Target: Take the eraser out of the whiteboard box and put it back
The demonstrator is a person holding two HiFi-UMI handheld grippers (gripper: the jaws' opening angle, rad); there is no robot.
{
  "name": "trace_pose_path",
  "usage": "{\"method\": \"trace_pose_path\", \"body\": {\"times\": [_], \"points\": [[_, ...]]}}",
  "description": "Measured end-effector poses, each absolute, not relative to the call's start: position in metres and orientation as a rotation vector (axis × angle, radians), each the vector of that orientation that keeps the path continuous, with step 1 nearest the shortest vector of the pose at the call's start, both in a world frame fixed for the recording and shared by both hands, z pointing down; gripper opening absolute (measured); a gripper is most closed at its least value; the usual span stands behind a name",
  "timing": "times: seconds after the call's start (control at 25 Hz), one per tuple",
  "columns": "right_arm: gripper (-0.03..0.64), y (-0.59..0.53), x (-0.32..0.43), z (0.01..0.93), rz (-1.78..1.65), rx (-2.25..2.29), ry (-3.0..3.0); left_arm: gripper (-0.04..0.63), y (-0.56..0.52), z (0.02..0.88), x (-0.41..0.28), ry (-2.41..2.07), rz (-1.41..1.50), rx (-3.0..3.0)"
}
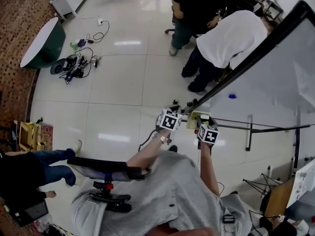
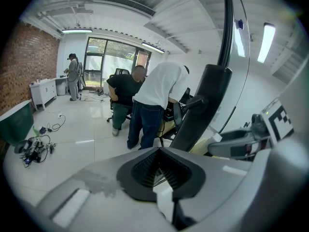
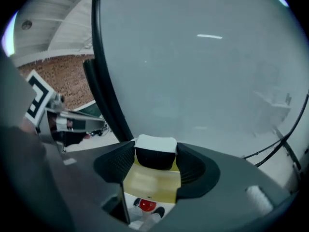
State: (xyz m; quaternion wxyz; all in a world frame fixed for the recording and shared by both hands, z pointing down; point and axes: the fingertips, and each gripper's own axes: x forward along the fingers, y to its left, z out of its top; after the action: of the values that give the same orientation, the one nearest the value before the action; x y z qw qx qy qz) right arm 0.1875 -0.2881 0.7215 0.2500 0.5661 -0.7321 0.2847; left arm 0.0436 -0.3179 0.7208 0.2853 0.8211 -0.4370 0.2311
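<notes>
My right gripper [image 3: 154, 154] is shut on the eraser [image 3: 155, 152], a black block with a white felt face. The eraser sits at the mouth of the yellowish whiteboard box [image 3: 151, 182], and something red [image 3: 146, 205] shows lower inside. In the head view the box [image 1: 193, 118] hangs at the lower left corner of the whiteboard [image 1: 280, 68], between my two grippers. My right gripper [image 1: 201, 123] is against it. My left gripper [image 1: 176, 107] is just left of the box. Its pads meet with nothing between them [image 2: 157, 170], and the box [image 2: 203, 146] lies to its right.
Two people [image 1: 224, 36] bend over something behind the whiteboard. Another person's legs [image 1: 47, 163] are at the left. Cables and gear [image 1: 78, 65] lie on the tiled floor beside a green round table [image 1: 44, 43]. The whiteboard's stand legs [image 1: 250, 132] spread at the right.
</notes>
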Motion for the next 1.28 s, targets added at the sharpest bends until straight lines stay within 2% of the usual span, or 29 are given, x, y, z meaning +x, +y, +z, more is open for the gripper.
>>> {"method": "trace_pose_path", "body": {"times": [0.24, 0.4, 0.44, 0.48, 0.52, 0.92, 1.28], "points": [[0.304, -0.288, 0.178, 0.731, 0.768, 1.485, -1.969, 0.003, -0.313, 0.723, 0.036, -1.152, 0.628, 2.2], [0.294, -0.284, 0.188, 0.725, 0.76, 1.567, -1.941, 0.003, -0.31, 0.723, 0.038, -1.136, 0.636, 2.208], [0.264, -0.282, 0.192, 0.723, 0.75, 1.601, -1.927, 0.003, -0.308, 0.723, 0.039, -1.13, 0.639, 2.213], [0.167, -0.279, 0.196, 0.72, 0.747, 1.635, -1.922, 0.003, -0.307, 0.723, 0.041, -1.124, 0.642, 2.218], [0.003, -0.277, 0.197, 0.717, 0.756, 1.659, -1.933, 0.003, -0.305, 0.723, 0.042, -1.118, 0.644, 2.225], [0.003, -0.261, 0.171, 0.714, 0.864, 1.642, -2.006, 0.003, -0.284, 0.717, 0.058, -1.037, 0.651, 2.275], [0.003, -0.238, 0.143, 0.697, 0.804, 1.568, -2.132, 0.003, -0.241, 0.716, 0.086, -1.022, 0.627, 2.303]]}}
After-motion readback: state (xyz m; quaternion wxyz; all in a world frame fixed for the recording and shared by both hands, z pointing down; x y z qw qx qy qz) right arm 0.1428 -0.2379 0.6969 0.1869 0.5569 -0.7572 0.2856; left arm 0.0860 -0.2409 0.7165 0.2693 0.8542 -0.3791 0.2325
